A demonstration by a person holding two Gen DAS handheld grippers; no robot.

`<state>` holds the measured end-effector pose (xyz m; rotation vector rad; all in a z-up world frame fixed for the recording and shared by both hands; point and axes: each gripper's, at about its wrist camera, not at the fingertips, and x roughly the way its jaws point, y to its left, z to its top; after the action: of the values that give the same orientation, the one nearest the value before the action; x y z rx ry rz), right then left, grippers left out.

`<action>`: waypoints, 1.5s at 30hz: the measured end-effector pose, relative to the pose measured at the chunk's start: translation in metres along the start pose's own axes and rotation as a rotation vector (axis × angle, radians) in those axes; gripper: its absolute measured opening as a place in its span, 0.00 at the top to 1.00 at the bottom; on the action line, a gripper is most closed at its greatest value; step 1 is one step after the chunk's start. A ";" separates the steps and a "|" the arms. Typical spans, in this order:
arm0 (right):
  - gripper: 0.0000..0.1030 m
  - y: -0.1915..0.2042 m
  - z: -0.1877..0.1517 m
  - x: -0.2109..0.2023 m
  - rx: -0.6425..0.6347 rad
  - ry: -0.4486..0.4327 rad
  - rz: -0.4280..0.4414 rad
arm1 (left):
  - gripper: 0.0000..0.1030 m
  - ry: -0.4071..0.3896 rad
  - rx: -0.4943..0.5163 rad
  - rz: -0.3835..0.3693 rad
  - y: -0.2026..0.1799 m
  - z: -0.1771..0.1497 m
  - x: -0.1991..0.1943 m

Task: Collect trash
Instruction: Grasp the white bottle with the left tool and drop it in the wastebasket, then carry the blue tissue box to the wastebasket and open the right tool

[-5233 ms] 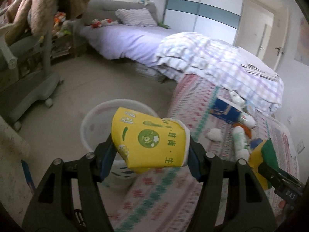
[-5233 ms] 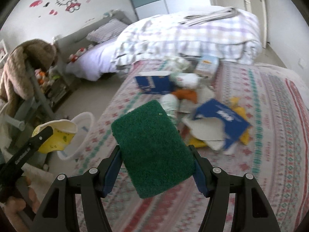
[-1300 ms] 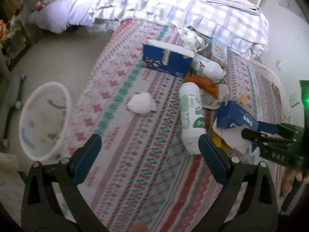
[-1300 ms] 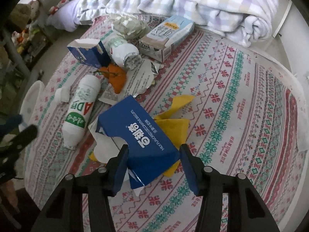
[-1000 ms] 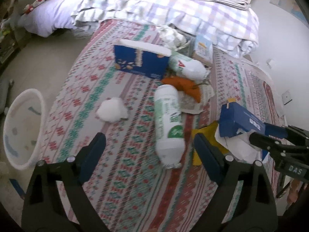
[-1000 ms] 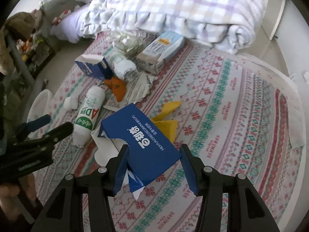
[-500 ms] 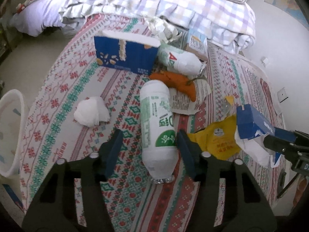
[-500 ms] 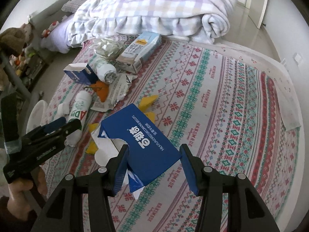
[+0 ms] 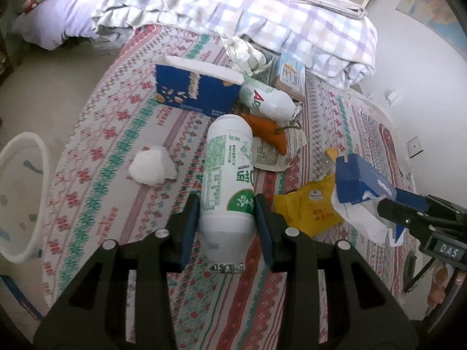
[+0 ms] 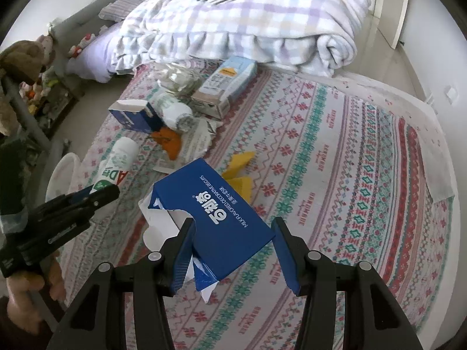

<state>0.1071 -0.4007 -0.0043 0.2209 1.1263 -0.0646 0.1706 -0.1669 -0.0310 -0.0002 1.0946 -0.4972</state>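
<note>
My left gripper (image 9: 227, 221) is shut on the white and green bottle (image 9: 229, 172), which lies on the patterned bedspread (image 9: 96, 157); the bottle also shows in the right wrist view (image 10: 118, 162). My right gripper (image 10: 233, 243) is shut on the torn blue biscuit box (image 10: 214, 213) and holds it above the bedspread; the box also shows in the left wrist view (image 9: 359, 182). White paper (image 10: 159, 224) hangs from the box. The white trash bin (image 9: 20, 201) stands on the floor to the left.
On the bedspread lie a white tissue ball (image 9: 153, 167), a blue carton (image 9: 195, 87), a second white bottle (image 9: 268, 100), orange peel (image 9: 270, 132), yellow wrappers (image 9: 310, 207), a light blue carton (image 10: 226, 83) and crumpled paper. A checked blanket (image 10: 248, 20) lies behind.
My left gripper has moved in and closed around the white and green bottle. My right gripper has risen a little with the blue box still in it.
</note>
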 end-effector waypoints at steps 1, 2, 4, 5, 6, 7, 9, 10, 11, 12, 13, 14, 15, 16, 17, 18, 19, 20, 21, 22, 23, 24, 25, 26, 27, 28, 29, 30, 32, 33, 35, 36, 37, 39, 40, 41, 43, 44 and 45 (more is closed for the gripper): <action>0.48 0.003 0.001 -0.001 -0.003 -0.002 0.003 | 0.61 -0.006 0.003 0.005 0.002 -0.001 -0.005; 0.48 0.007 0.001 -0.001 -0.008 -0.005 0.006 | 0.61 -0.010 0.004 0.007 0.005 -0.001 -0.008; 0.48 0.016 0.002 -0.003 -0.021 -0.012 0.012 | 0.61 -0.020 0.002 0.013 0.013 -0.002 -0.016; 0.48 0.019 0.003 -0.004 -0.027 -0.014 0.015 | 0.61 -0.027 -0.002 0.018 0.018 -0.003 -0.020; 0.48 0.024 0.003 -0.004 -0.034 -0.018 0.019 | 0.61 -0.035 -0.007 0.023 0.024 -0.004 -0.026; 0.48 0.029 0.004 -0.005 -0.041 -0.020 0.022 | 0.61 -0.040 -0.011 0.027 0.028 -0.004 -0.030; 0.48 0.038 0.005 -0.005 -0.054 -0.025 0.027 | 0.61 -0.051 -0.019 0.039 0.037 -0.005 -0.037; 0.48 0.044 0.005 -0.005 -0.061 -0.026 0.030 | 0.61 -0.057 -0.024 0.046 0.043 -0.006 -0.041; 0.48 0.047 0.006 -0.004 -0.067 -0.027 0.032 | 0.61 -0.062 -0.030 0.052 0.049 -0.006 -0.045; 0.48 0.053 0.007 -0.003 -0.074 -0.027 0.035 | 0.61 -0.067 -0.036 0.057 0.054 -0.007 -0.048; 0.48 0.058 0.008 -0.002 -0.081 -0.027 0.037 | 0.61 -0.072 -0.043 0.064 0.061 -0.008 -0.052; 0.48 0.063 0.008 -0.002 -0.088 -0.027 0.038 | 0.61 -0.075 -0.050 0.071 0.068 -0.009 -0.056; 0.48 0.069 0.008 -0.001 -0.097 -0.028 0.041 | 0.61 -0.078 -0.055 0.076 0.072 -0.010 -0.059; 0.48 0.076 0.009 0.000 -0.108 -0.029 0.045 | 0.61 -0.081 -0.063 0.084 0.080 -0.012 -0.063; 0.48 0.082 0.009 0.001 -0.118 -0.030 0.049 | 0.61 -0.085 -0.072 0.091 0.087 -0.014 -0.067; 0.48 0.090 0.010 0.001 -0.128 -0.030 0.053 | 0.61 -0.088 -0.078 0.096 0.092 -0.015 -0.069; 0.48 0.098 0.010 0.003 -0.139 -0.031 0.058 | 0.61 -0.092 -0.089 0.105 0.100 -0.017 -0.073; 0.48 0.103 0.011 0.005 -0.145 -0.031 0.062 | 0.61 -0.096 -0.101 0.112 0.108 -0.019 -0.076; 0.48 0.108 0.011 0.006 -0.151 -0.030 0.066 | 0.61 -0.100 -0.113 0.118 0.115 -0.022 -0.079; 0.48 0.115 0.011 0.008 -0.157 -0.029 0.072 | 0.61 -0.103 -0.126 0.123 0.122 -0.023 -0.082; 0.48 0.120 0.012 0.010 -0.163 -0.027 0.078 | 0.61 -0.106 -0.142 0.129 0.130 -0.026 -0.085; 0.48 0.128 0.012 0.012 -0.171 -0.025 0.085 | 0.61 -0.109 -0.151 0.133 0.136 -0.027 -0.087; 0.48 0.136 0.012 0.014 -0.178 -0.024 0.091 | 0.61 -0.112 -0.164 0.140 0.143 -0.030 -0.090; 0.48 0.142 0.012 0.015 -0.184 -0.023 0.095 | 0.61 -0.114 -0.174 0.146 0.149 -0.032 -0.092; 0.48 0.149 0.012 0.017 -0.189 -0.021 0.100 | 0.61 -0.116 -0.186 0.153 0.156 -0.034 -0.094; 0.48 0.157 0.013 0.020 -0.197 -0.019 0.108 | 0.61 -0.119 -0.199 0.162 0.162 -0.035 -0.096; 0.48 0.163 0.013 0.022 -0.201 -0.017 0.112 | 0.61 -0.123 -0.210 0.170 0.169 -0.037 -0.098; 0.48 0.168 0.013 0.023 -0.207 -0.015 0.116 | 0.61 -0.124 -0.221 0.175 0.174 -0.039 -0.099; 0.48 0.181 0.013 0.029 -0.221 -0.010 0.120 | 0.61 -0.128 -0.249 0.182 0.186 -0.041 -0.102; 0.48 0.187 0.012 0.031 -0.227 -0.007 0.122 | 0.61 -0.130 -0.260 0.186 0.190 -0.043 -0.103; 0.48 0.198 0.011 0.035 -0.236 -0.004 0.126 | 0.61 -0.131 -0.282 0.198 0.201 -0.045 -0.103; 0.48 0.202 0.011 0.037 -0.241 -0.002 0.128 | 0.61 -0.133 -0.290 0.200 0.205 -0.046 -0.103; 0.48 0.206 0.011 0.039 -0.245 -0.001 0.131 | 0.61 -0.139 -0.296 0.202 0.209 -0.047 -0.103; 0.48 0.214 0.011 0.041 -0.251 -0.002 0.137 | 0.60 -0.149 -0.319 0.228 0.216 -0.048 -0.104; 0.48 0.217 0.011 0.042 -0.253 -0.003 0.140 | 0.50 -0.141 -0.330 0.238 0.219 -0.049 -0.104; 0.48 0.221 0.011 0.044 -0.254 -0.005 0.144 | 0.34 -0.130 -0.350 0.248 0.222 -0.050 -0.104; 0.48 0.228 0.012 0.047 -0.259 -0.010 0.149 | 0.20 -0.134 -0.385 0.273 0.225 -0.054 -0.109; 0.48 0.231 0.013 0.048 -0.261 -0.012 0.151 | 0.19 -0.140 -0.400 0.291 0.226 -0.055 -0.113; 0.48 0.233 0.013 0.050 -0.264 -0.014 0.154 | 0.19 -0.135 -0.403 0.308 0.227 -0.057 -0.116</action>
<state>0.1783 -0.1728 -0.0106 0.0706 1.0886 0.2182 0.1682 0.0940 -0.0145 -0.2125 1.0233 0.0045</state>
